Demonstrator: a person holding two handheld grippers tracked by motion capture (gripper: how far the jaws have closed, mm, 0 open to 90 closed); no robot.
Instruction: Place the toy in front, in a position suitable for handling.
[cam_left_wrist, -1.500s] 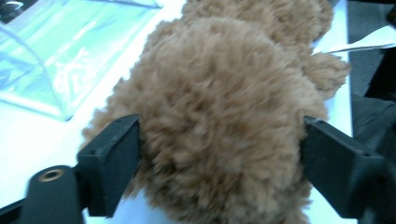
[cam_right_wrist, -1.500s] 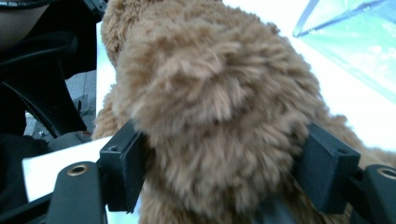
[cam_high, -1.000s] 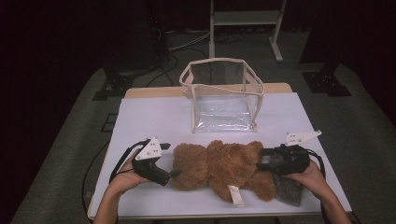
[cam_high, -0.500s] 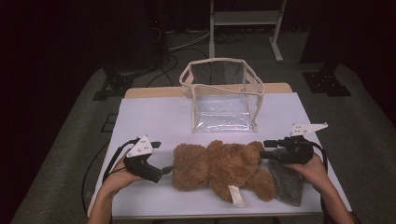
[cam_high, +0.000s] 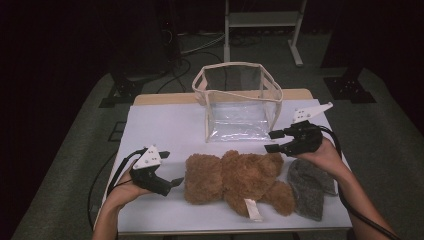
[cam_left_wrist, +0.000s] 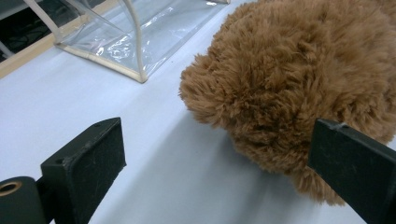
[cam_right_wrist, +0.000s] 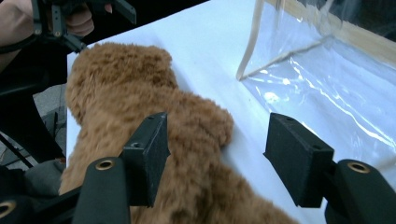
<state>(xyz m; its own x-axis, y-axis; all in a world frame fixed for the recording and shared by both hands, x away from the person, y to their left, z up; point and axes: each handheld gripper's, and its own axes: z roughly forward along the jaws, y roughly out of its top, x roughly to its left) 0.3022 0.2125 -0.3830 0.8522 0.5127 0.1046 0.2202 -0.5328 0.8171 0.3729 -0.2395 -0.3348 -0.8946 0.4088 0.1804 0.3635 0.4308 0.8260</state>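
Teddy bear (cam_high: 235, 181), brown and shaggy, lies flat across the near part of the white table (cam_high: 165, 125), in front of a clear plastic bag (cam_high: 239, 102) that stands open-topped. It looks light, soft and squashy, so its pile will likely compress and slip in a shallow pinch; a deep bite on a limb or the head seems safest. The left gripper (cam_high: 172, 183) waits beside its head with jaws wide and empty. The right gripper (cam_high: 272, 141), jaws also apart and just opening a little, hovers above its legs, holding nothing.

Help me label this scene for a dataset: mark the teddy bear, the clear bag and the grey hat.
teddy bear (cam_high: 240, 177): high view, middle of its brown body.
clear bag (cam_high: 235, 127): high view, its transparent front wall.
grey hat (cam_high: 310, 187): high view, middle of the knit fabric.
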